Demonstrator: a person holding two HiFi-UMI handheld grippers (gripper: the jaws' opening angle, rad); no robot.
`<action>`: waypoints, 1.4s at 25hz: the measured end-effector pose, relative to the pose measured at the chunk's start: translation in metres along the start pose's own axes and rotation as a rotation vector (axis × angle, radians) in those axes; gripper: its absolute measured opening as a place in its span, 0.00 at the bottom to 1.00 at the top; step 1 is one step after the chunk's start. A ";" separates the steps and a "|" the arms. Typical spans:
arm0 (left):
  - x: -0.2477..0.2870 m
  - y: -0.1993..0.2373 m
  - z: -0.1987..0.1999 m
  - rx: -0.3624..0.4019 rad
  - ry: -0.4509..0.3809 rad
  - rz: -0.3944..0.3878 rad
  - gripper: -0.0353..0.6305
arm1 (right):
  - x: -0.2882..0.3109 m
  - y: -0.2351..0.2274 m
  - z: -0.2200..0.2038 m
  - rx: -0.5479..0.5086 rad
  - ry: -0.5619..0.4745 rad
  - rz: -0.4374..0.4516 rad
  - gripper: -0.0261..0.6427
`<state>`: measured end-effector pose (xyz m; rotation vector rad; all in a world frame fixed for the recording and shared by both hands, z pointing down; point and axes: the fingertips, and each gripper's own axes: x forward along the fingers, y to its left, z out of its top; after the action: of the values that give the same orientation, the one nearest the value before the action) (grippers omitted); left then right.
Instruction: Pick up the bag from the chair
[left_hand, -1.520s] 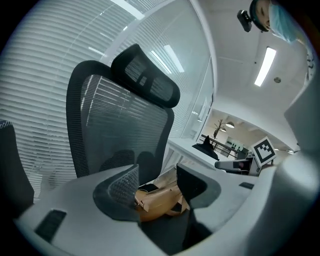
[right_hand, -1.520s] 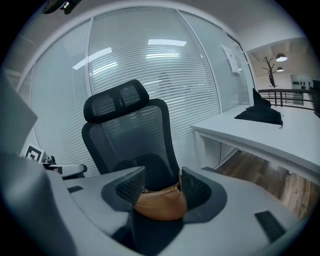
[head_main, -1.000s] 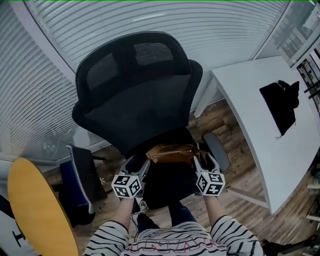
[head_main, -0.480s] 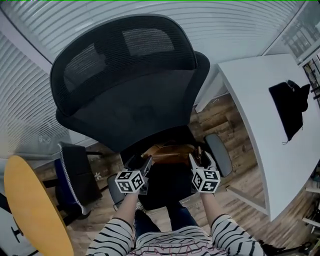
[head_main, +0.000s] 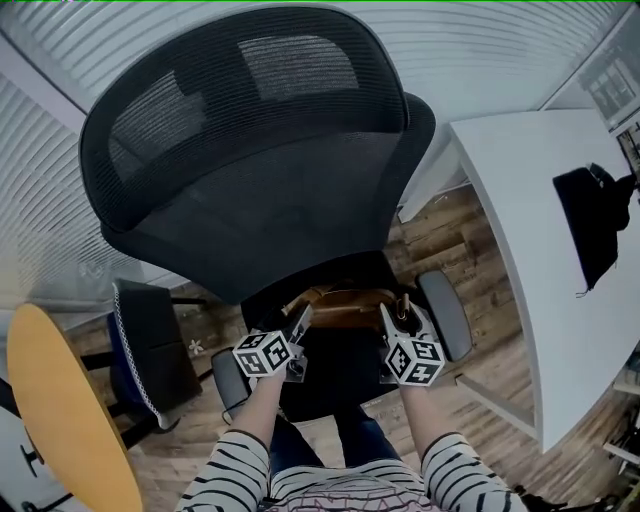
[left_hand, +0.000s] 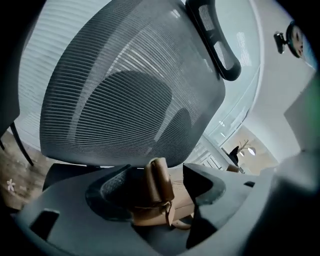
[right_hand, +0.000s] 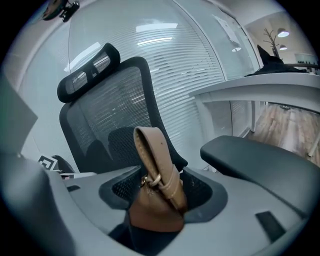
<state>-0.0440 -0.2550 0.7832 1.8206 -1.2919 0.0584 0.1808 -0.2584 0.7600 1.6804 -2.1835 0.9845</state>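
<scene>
A small brown leather bag (head_main: 345, 305) lies across the seat of the black mesh office chair (head_main: 260, 200), close to the backrest. My left gripper (head_main: 300, 322) is at the bag's left end and my right gripper (head_main: 392, 318) at its right end. In the left gripper view the bag's strap end (left_hand: 159, 182) stands between the wide jaws of the left gripper (left_hand: 155, 192), which have just been opening. In the right gripper view the bag's other end (right_hand: 157, 200) sits between the right gripper's (right_hand: 162, 192) jaws, also just opened wide. Neither pair of pads visibly presses on the leather.
Padded armrests (head_main: 445, 315) flank the seat; the right one (right_hand: 260, 162) is close beside my right gripper. A white table (head_main: 520, 230) with a black object (head_main: 595, 225) stands at the right. A yellow round table (head_main: 60, 420) and a dark bag (head_main: 150, 350) are at the left.
Both grippers have sunk towards the seat at the bag's two ends, and the left one has rolled. The view has leaned in over the chair back. The bag has stayed in place.
</scene>
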 end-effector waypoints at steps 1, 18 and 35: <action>0.003 0.000 -0.001 -0.008 -0.003 0.001 0.50 | 0.000 0.000 -0.001 -0.001 0.000 0.006 0.44; -0.011 -0.006 -0.007 0.013 0.044 0.052 0.30 | -0.021 -0.002 -0.015 0.094 0.049 -0.040 0.27; -0.078 -0.055 0.018 0.133 0.082 -0.021 0.29 | -0.112 0.039 -0.003 0.168 -0.001 -0.124 0.26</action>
<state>-0.0448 -0.2052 0.6998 1.9233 -1.2367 0.2097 0.1801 -0.1649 0.6873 1.8646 -2.0178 1.1609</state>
